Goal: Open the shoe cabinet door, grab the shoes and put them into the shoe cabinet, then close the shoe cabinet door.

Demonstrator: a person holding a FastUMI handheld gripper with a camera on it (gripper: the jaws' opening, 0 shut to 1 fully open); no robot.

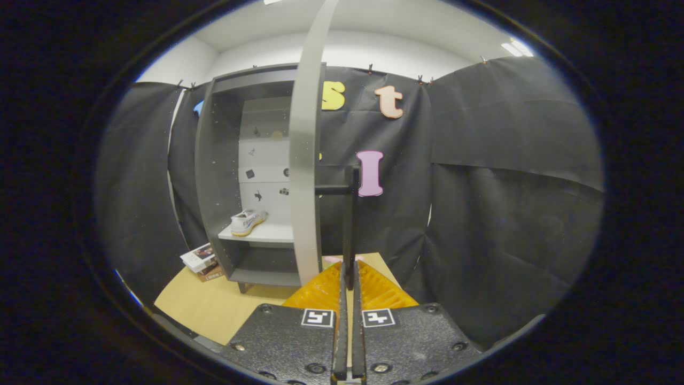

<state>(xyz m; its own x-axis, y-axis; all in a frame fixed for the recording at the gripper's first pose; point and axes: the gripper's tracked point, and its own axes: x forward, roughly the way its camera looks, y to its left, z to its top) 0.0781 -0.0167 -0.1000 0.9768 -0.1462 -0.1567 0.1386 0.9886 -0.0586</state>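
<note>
Already the shoe (pixel 248 221) sits on the shelf (pixel 264 233) inside the shoe cabinet (pixel 214 176). The jaws are clamped on the handle (pixel 350 224) of the open door (pixel 304 160); only closing remains, I judge.

shoe cabinets (pixel 214 176): 1
cabinet doors (pixel 305 160): 1
door handles (pixel 350 224): 1
shoes (pixel 248 221): 1
grippers (pixel 348 278): 1
gripper state: closed on the handle
books (pixel 202 261): stack, count unclear

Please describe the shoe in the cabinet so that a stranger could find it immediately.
Find the tall grey shoe cabinet against the black cloth wall, its door swung open, edge-on, with the gripper shut on the door handle. On its pale shelf lies one shoe, white with a yellowish sole.
</note>
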